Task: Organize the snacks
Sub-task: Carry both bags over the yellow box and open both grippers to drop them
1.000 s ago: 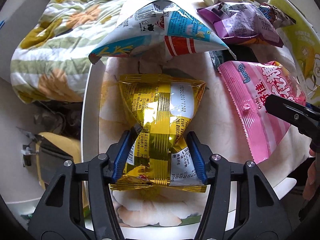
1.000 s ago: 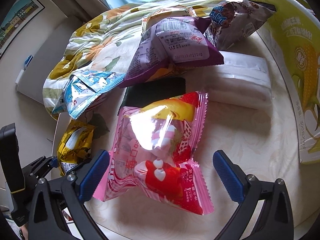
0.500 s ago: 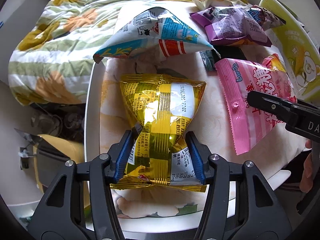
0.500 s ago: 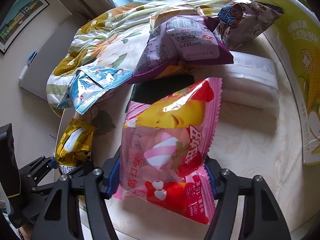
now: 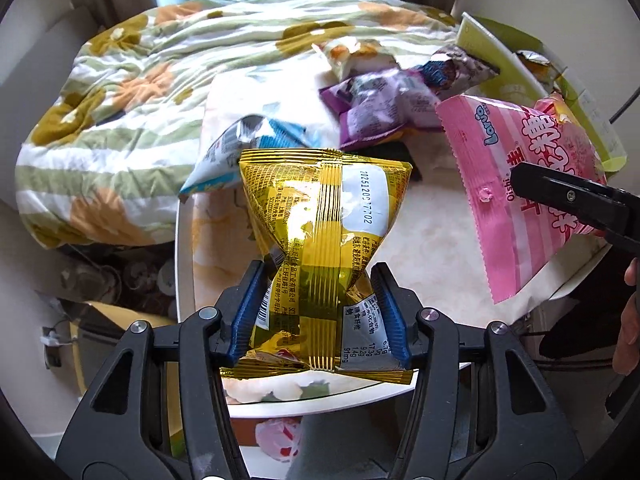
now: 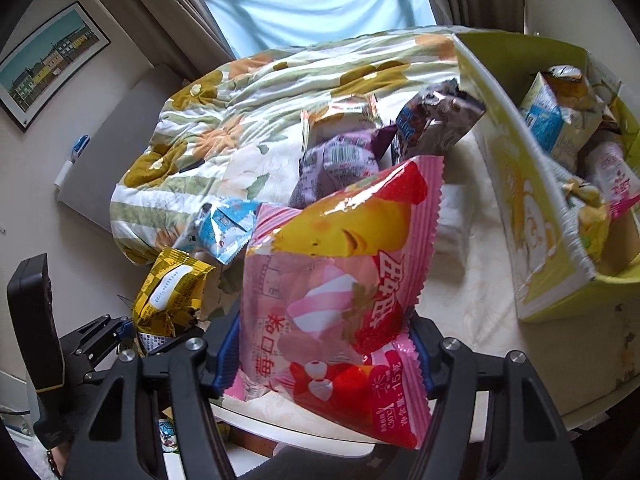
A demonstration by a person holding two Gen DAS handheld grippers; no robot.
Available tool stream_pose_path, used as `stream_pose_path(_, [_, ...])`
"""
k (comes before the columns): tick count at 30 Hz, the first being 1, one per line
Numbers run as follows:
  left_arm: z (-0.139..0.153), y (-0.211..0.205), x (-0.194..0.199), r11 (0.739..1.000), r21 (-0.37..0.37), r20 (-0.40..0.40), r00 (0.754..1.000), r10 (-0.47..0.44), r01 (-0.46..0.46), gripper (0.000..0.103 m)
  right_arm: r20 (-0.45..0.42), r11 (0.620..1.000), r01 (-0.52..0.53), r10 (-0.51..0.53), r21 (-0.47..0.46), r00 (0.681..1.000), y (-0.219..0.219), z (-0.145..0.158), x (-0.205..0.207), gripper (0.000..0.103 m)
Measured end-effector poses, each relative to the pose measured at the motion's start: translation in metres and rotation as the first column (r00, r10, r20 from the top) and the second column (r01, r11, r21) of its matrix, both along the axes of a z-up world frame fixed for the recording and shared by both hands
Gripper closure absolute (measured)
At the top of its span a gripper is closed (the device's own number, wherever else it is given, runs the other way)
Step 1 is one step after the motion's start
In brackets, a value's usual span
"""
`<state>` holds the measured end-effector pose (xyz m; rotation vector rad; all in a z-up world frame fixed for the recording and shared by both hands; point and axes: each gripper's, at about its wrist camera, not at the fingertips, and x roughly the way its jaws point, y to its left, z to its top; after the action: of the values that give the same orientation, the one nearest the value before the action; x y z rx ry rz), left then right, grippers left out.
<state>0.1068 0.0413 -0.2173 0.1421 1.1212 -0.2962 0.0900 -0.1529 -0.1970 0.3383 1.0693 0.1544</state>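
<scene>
Likely a home bedroom: floral quilt (image 6: pixel 256 120), framed picture (image 6: pixel 48 60), curtained window (image 6: pixel 320 0).

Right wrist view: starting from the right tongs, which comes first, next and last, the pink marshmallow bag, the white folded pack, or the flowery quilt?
1. Pink marshmallow bag, pinched in the right tongs.
2. White folded pack, on the table behind the bag.
3. Flowery quilt, at the back by the window.

We see a white round table (image 6: pixel 472 304) carrying loose snack bags – a purple bag (image 5: pixel 384 108), a blue-white bag (image 6: pixel 224 228) – and a yellow-green box (image 6: pixel 532 240).
</scene>
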Motion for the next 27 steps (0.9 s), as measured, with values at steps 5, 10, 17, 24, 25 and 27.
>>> stream_pose_path(5, [0.050, -0.046, 0.011, 0.999, -0.026, 0.097, 0.995, -0.016, 0.018, 0.053, 0.081, 1.000, 0.024, -0.023, -0.006, 0.996, -0.047, 0.047, -0.001, 0.040])
stream_pose_path(10, [0.091, -0.113, 0.029, 0.996, -0.063, 0.170, 0.984, -0.046, 0.057, 0.053, 0.151, 0.997, 0.064, -0.058, -0.034, 0.987, -0.106, 0.083, -0.003, 0.040])
stream_pose_path(17, [0.113, -0.223, 0.063, 0.987, -0.117, 0.200, 0.976, -0.086, 0.111, 0.053, 0.180, 0.992, 0.113, -0.101, -0.057, 0.978, -0.203, 0.105, 0.003, 0.040])
stream_pose_path(24, [0.095, -0.316, 0.111, 0.984, -0.142, 0.125, 0.988, -0.085, 0.103, 0.053, 0.150, 0.990, 0.123, -0.112, -0.063, 0.982, -0.270, 0.099, 0.019, 0.040])
stream_pose_path(25, [0.090, -0.327, 0.117, 0.986, -0.133, 0.119, 0.989, -0.086, 0.102, 0.053, 0.143, 0.991, 0.122, -0.112, -0.063, 0.983, -0.276, 0.097, 0.022, 0.040])
stream_pose_path(27, [0.080, -0.346, 0.127, 0.989, -0.109, 0.100, 0.991, -0.089, 0.100, 0.053, 0.128, 0.990, 0.121, -0.112, -0.068, 0.985, -0.288, 0.092, 0.026, 0.040])
